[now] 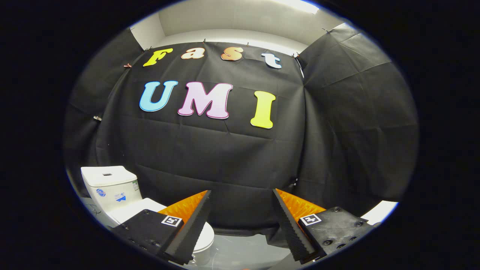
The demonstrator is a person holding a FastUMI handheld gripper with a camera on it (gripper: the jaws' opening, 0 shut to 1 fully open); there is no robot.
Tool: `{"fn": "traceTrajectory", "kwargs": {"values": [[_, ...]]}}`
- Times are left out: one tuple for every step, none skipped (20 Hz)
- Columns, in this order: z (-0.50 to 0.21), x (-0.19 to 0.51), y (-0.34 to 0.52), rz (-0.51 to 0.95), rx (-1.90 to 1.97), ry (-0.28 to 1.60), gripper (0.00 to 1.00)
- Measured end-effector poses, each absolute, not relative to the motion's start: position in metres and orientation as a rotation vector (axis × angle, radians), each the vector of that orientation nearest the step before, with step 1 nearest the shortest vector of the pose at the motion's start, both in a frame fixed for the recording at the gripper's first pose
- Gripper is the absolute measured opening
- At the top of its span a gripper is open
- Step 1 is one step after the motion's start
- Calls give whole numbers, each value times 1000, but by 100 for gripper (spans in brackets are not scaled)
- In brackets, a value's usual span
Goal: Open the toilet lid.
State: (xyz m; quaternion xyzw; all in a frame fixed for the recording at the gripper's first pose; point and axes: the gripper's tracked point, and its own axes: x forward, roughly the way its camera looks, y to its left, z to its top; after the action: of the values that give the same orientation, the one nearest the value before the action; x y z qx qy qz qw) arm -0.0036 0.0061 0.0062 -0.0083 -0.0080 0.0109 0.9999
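A: Though the toilet sits low & off to the left, where's the gripper (242, 221) rn?

B: Held up high, pointing level at the booth's black cloth wall (225, 165). Fingers (191, 225) spread wide, nothing btwn them, just cloth and a strip of glossy grey floor (243, 249) in the gap.

A: And the toilet?

B: White toilet (112, 191), beyond & left of the left finger. Tank (108, 185) upright, flush button on top, stickers on its front and side. Toilet lid (144, 208) is down, flat over the bowl; the left finger covers part of it. Bowl's front rim (204, 236) peeks out just right of that finger. Gripper not touching lid, well apart.

A: Room?

B: Cloth hung w/ clips along the top edge, creased, folds at the right corner where a 2nd panel (356, 123) meets it. Pale wall & ceiling (240, 18) above the cloth, bright light strip (300, 5) up top. Floor reflects a bit. White patch (380, 212) low on the right, beyond the right finger; can't tell what it is.
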Motion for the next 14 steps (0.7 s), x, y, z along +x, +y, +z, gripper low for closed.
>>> {"fn": "traceTrajectory", "kwargs": {"values": [[5, -3, 8, 28, -17, -12, 98], [3, -2, 10, 31, -21, -7, 98], [2, -2, 12, 35, -24, -4, 98], [2, -2, 12, 40, -24, -2, 98], [3, -3, 13, 46, -21, -1, 98], [3, -4, 15, 56, -17, 2, 98], [3, -4, 19, 76, -6, 6, 98], [2, -4, 24, 101, 13, 14, 98], [-1, -3, 29, 125, 29, 32, 98], [-8, 1, 32, 146, 31, 55, 98], [-17, 5, 33, 159, 27, 85, 98], [-26, 9, 34, 177, 36, 118, 98], [-38, 11, 37, 196, 58, 163, 98], [-50, 13, 41, 218, 99, 210, 98]]}}
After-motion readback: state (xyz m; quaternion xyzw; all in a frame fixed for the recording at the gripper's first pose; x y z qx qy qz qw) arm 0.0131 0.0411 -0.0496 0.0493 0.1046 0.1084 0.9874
